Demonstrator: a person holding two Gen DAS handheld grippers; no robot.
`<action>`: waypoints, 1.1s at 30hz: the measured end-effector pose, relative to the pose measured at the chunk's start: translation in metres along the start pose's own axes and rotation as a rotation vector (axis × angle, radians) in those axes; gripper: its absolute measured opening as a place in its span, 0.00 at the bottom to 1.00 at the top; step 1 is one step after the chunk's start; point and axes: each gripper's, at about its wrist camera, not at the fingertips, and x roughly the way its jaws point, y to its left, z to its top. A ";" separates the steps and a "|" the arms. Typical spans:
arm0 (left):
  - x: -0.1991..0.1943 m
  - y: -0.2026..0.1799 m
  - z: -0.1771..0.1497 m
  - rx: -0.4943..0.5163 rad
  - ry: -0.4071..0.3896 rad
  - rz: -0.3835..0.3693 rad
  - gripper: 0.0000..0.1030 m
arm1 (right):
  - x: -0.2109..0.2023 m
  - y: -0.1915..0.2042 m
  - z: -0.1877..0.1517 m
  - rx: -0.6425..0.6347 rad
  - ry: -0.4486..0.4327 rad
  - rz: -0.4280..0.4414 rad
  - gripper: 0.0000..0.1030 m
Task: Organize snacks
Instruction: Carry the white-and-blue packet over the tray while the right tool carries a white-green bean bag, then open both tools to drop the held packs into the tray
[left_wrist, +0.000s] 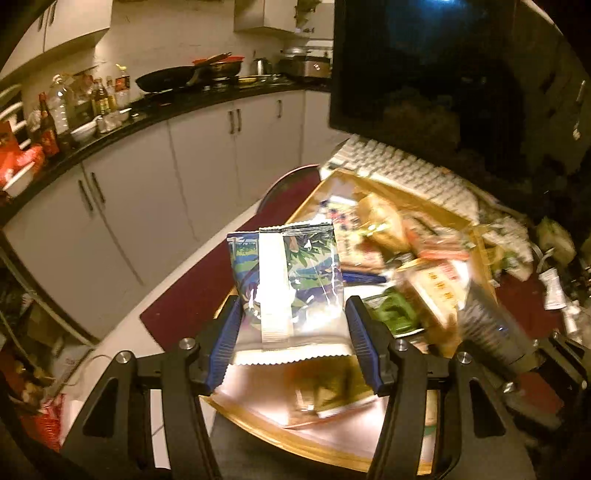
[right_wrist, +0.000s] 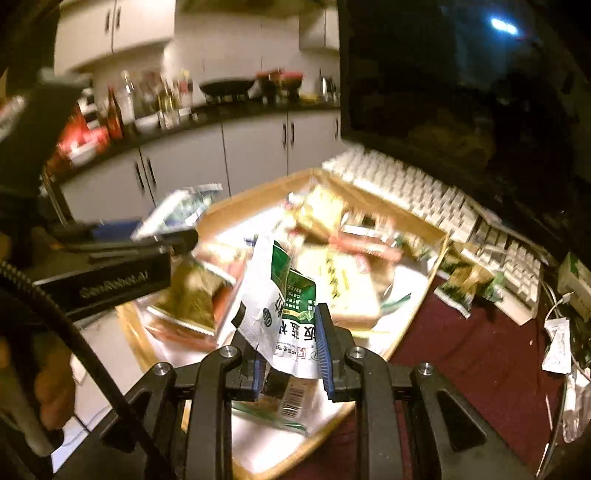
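The left gripper (left_wrist: 291, 325) holds a blue bag (left_wrist: 286, 280) between its two fingers, standing up tall. The right gripper (right_wrist: 290, 347) pinches a green and white packet (right_wrist: 282, 310) that leans to the left. Both snacks hang over the wooden tray (right_wrist: 255, 192), which is full of other snacks. The tray lies straight ahead and below, so both hands look about as near. A keyboard (left_wrist: 402, 170) sits behind it.

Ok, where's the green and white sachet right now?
The green and white sachet is in the right wrist view, clamped in the right tool above the near corner of the wooden tray.
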 end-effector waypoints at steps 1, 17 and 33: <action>0.003 0.001 -0.001 -0.001 0.007 -0.001 0.57 | 0.001 -0.001 -0.003 0.007 0.004 0.008 0.24; 0.012 0.002 -0.005 -0.008 0.028 -0.014 0.59 | -0.004 -0.005 -0.009 0.071 -0.011 0.110 0.33; 0.008 0.003 -0.006 -0.013 0.021 -0.012 0.70 | -0.011 0.000 -0.009 0.058 -0.044 0.126 0.39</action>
